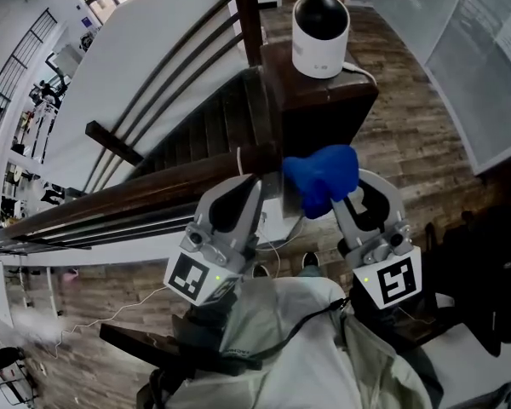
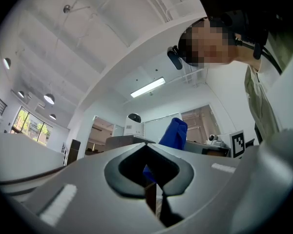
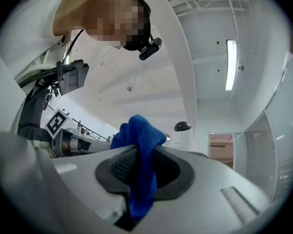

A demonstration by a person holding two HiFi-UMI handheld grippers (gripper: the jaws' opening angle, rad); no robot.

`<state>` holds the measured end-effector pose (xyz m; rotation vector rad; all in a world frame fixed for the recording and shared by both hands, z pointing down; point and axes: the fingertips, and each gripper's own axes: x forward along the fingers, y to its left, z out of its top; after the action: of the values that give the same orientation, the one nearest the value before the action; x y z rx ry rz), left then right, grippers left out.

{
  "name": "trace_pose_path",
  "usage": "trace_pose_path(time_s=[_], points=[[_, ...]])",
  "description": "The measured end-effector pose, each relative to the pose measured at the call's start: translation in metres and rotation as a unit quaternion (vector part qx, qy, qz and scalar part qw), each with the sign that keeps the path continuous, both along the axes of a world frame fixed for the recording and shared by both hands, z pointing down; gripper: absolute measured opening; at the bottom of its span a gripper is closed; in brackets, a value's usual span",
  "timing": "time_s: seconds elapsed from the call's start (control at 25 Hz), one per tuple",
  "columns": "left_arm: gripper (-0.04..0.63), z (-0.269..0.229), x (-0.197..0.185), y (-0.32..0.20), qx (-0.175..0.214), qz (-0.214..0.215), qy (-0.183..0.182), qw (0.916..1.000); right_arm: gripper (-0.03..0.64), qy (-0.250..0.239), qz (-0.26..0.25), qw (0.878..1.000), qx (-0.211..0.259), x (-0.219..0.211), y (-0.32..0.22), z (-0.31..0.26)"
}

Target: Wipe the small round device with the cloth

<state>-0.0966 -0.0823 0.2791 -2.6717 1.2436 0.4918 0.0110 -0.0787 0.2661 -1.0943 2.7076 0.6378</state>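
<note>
One small round white device with black dome (image 1: pixel 320 34); one crumpled blue cloth (image 1: pixel 321 177); two grey tongs: left tongs (image 1: pixel 238 196), right tongs (image 1: pixel 345 196).

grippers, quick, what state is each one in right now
left gripper: closed, holding nothing
right gripper: closed on the crumpled blue cloth

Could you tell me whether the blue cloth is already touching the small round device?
No, the cloth sits in the right gripper, clearly short of the device.
</note>
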Motion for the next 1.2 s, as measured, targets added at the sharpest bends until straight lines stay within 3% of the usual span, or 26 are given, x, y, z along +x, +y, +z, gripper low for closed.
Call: trace_pose_path(time_s=[0.68, 0.84, 1.0, 1.12, 1.2], points=[[-0.005, -0.003, -0.005, -0.005, -0.001, 0.017, -0.006, 0.9998, 0.069, 0.011, 0.014, 1.0, -0.001, -0.005, 0.0, 0.002], [-0.005, -0.01, -0.007, -0.008, 0.01, 0.018, -0.012, 0.9997, 0.069, 0.036, 0.035, 0.999, 0.015, 0.002, -0.007, 0.002], [-0.005, -0.028, -0.008, -0.019, 0.031, 0.028, -0.033, 0.9986, 0.069, 0.107, 0.09, 0.987, 0.075, 0.02, -0.03, -0.022], [-0.005, -0.062, -0.008, -0.033, 0.071, 0.03, -0.042, 0.9961, 0.069, 0.149, 0.132, 0.971, 0.131, 0.035, -0.056, -0.066], [-0.005, -0.076, -0.011, -0.048, 0.078, 0.019, -0.054, 0.9953, 0.069, 0.175, 0.155, 0.96, 0.156, 0.039, -0.073, -0.096]])
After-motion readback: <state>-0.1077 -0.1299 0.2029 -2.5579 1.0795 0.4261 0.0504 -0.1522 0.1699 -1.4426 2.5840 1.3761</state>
